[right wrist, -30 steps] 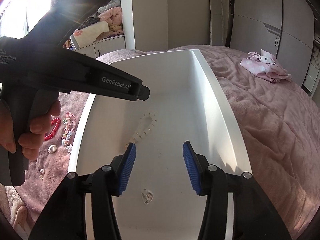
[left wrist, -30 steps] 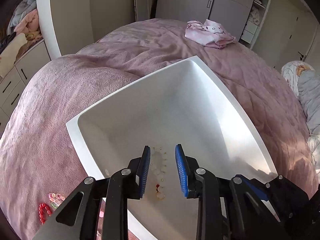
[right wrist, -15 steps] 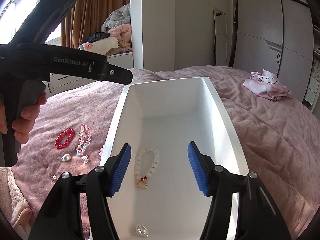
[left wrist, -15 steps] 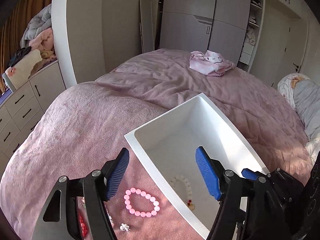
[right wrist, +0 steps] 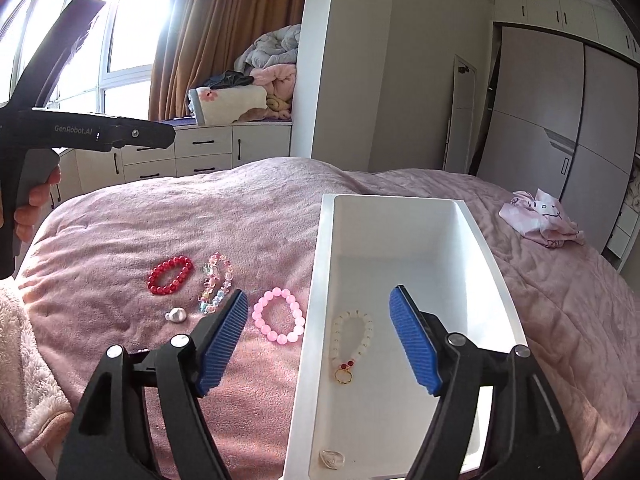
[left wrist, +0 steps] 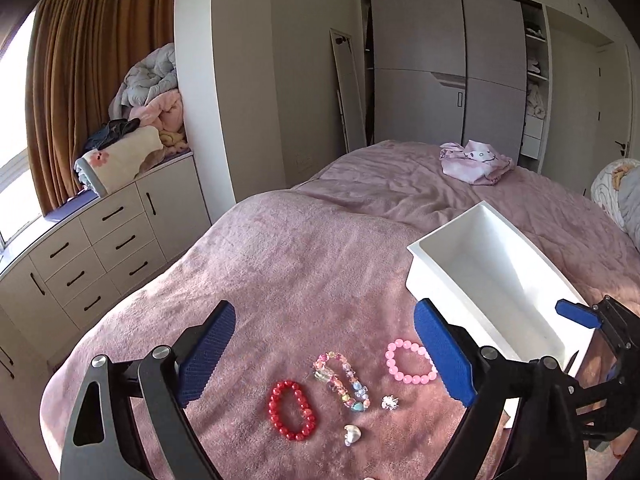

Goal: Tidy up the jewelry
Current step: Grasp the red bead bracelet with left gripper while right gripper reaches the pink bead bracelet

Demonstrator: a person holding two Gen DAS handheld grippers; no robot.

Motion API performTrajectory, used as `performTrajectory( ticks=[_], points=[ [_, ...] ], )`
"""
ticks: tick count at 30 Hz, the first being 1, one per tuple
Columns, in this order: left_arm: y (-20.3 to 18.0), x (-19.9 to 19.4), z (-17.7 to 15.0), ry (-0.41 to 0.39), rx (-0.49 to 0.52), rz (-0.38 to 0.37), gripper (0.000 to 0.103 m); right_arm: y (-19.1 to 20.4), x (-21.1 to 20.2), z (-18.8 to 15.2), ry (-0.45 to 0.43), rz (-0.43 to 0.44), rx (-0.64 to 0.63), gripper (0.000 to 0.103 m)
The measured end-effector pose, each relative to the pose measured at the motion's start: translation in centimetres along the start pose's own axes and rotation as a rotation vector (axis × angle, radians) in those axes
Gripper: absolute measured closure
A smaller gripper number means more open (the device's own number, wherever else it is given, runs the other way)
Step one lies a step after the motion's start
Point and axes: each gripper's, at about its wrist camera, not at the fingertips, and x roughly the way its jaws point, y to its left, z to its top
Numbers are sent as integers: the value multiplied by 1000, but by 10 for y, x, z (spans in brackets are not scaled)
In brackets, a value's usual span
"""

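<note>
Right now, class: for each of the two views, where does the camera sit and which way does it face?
Left wrist: on the left gripper, looking down the bed at red bracelet and pink bracelet; its opening jaws are empty.
Right wrist: on the right gripper, facing the white bin holding a white bracelet; jaws opening, empty; a hand shows.
Shared: bracelets, bin.

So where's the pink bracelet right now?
The pink bracelet lies on the pink bedspread just left of the white bin, right of the multicolored bracelet.
</note>
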Motion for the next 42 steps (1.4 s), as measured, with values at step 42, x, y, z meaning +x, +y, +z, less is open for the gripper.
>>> performTrajectory(
  ticks=[42],
  points=[
    [66,130,-119,363,-105,-75,10,89,185,12,321,-98,33,46]
  ],
)
